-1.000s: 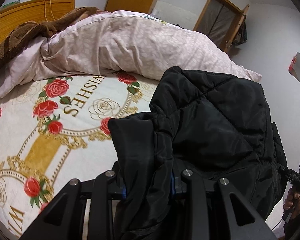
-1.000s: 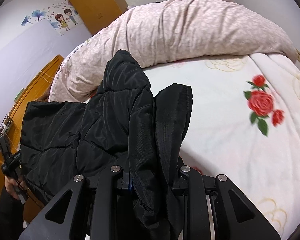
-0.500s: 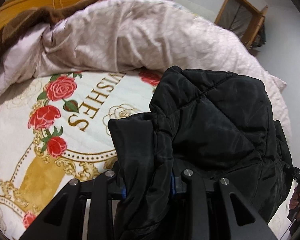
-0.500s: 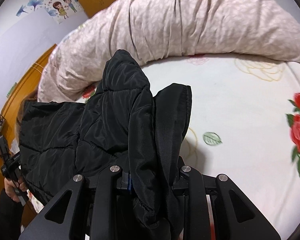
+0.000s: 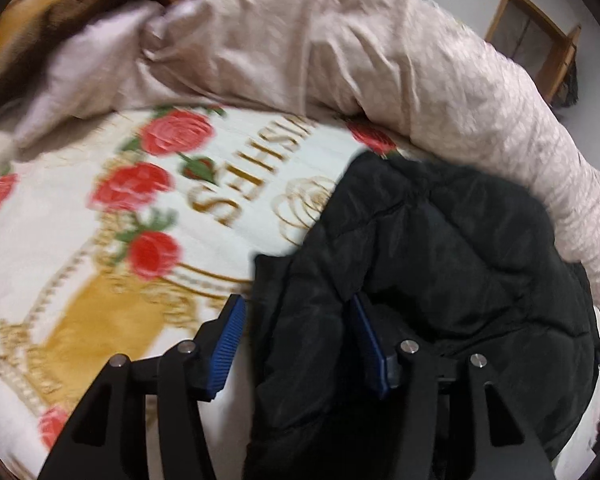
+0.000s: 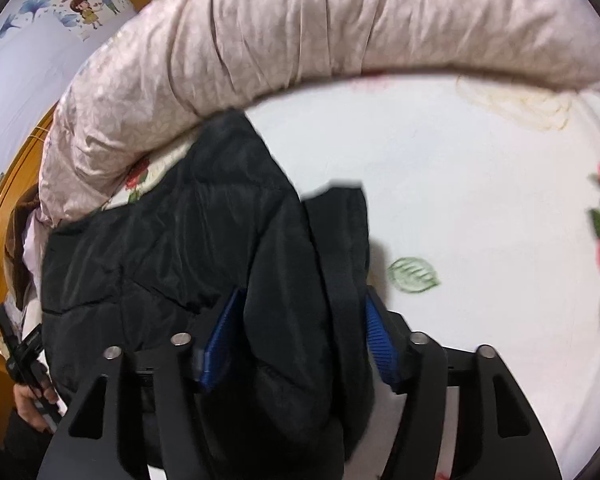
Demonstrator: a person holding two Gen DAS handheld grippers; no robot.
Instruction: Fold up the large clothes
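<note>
Nearest to each camera are the blue pads of the grippers, and both pairs of jaws are opening. In the left gripper [image 5: 296, 344] a fold of the black padded jacket [image 5: 440, 272] hangs between the pads: the left pad stands clear of the cloth, the right one seems just against it. In the right gripper [image 6: 300, 340] the jaws are spread too, with the thick edge of the jacket [image 6: 180, 248] still lying between them, so I judge that both hands are letting the garment go to lay it down. The jacket rests on the rose-printed bedsheet [image 5: 100, 280], probably because this flat part gives room for folding. Behind it, the pink duvet [image 5: 340, 48] is pushed into a long roll across the bed, just beside the jacket's far edge.
</note>
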